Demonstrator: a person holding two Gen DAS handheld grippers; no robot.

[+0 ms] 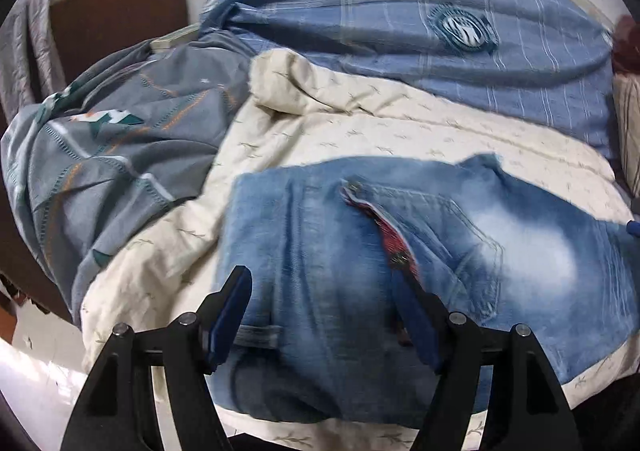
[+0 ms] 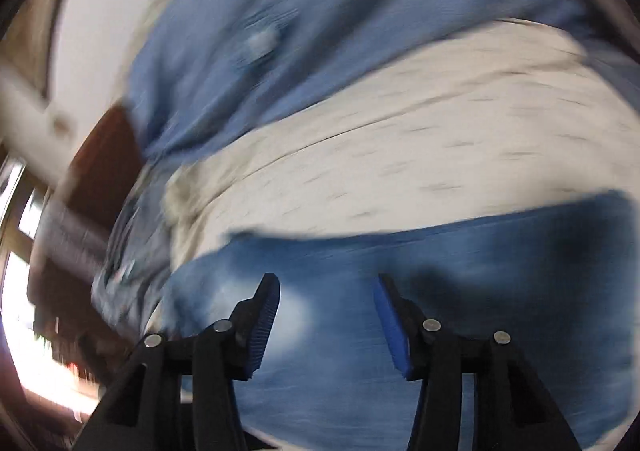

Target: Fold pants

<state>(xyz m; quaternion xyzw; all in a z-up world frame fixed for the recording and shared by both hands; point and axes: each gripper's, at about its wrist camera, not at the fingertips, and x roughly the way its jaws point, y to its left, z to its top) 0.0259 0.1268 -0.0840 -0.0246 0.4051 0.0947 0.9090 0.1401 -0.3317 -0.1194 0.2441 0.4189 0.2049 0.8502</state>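
1. Jeans (image 1: 320, 251) lie folded on the cream bedsheet (image 1: 320, 131), back pocket up.
2. Left gripper (image 1: 324, 291): fingers spread above the jeans, pinching nothing.
3. Right gripper (image 2: 326, 291): fingers apart, nothing between; view blurred.
4. Blue pillow (image 1: 400, 11) carries a round emblem; writing illegible.

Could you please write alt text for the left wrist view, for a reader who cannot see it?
Folded blue jeans lie on a cream bedsheet, with the open left gripper above them, gripping nothing. Behind lie a blue checked pillow and a crumpled grey quilt.
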